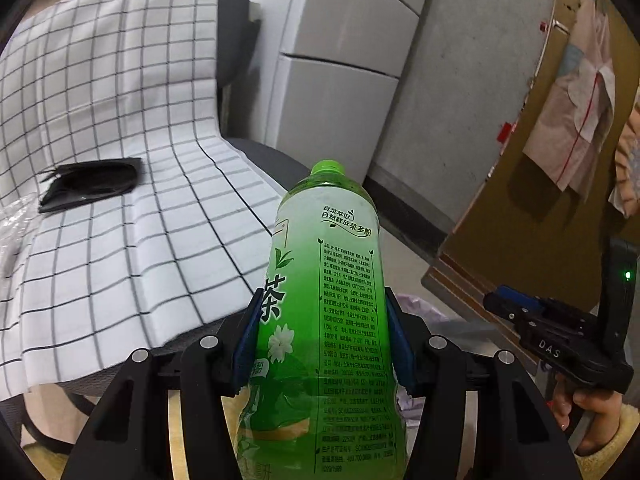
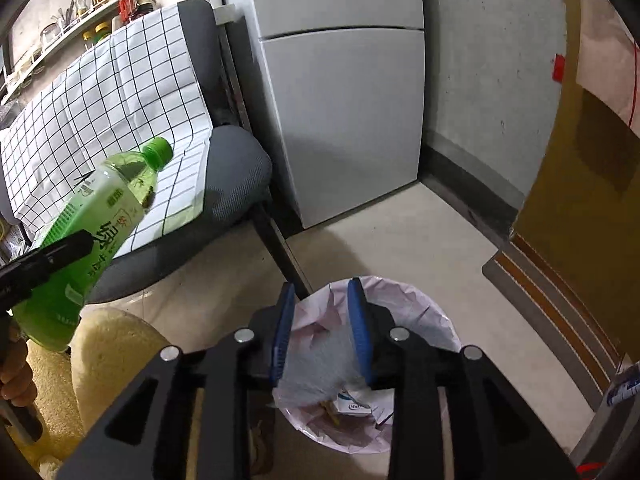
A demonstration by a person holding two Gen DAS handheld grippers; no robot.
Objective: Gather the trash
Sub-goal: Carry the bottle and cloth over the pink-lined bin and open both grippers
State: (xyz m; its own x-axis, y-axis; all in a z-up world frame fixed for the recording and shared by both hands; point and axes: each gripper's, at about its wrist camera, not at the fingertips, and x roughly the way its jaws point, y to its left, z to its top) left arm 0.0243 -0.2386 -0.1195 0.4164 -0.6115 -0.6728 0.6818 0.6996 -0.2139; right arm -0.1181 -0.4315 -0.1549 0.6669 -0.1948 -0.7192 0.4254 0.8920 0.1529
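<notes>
The left gripper (image 1: 322, 344) jaws squeeze the green bottle (image 1: 324, 320), cap pointing away. The right gripper (image 2: 322, 332) jaws are apart with nothing between them, over the trash bin (image 2: 416, 304). The bin sits to the bottle's right, probably lower.

Left gripper (image 1: 322, 344): black angular linkage arms with round silver pivot pins and two flat blue pads (image 1: 245, 344). Right gripper (image 2: 322, 332): same build, black arms, four silver pins and blue ribbed pads (image 2: 360, 332); seen from the left wrist camera its black body bears the white letters "DAS", blue parts at the front, small screws, and an upright black block with a green light. The hand (image 1: 588, 412) on its grip wears a fluffy pale-yellow sleeve (image 1: 612, 444), and the same fleecy yellow fabric (image 2: 108, 356) shows in the right wrist view.
</notes>
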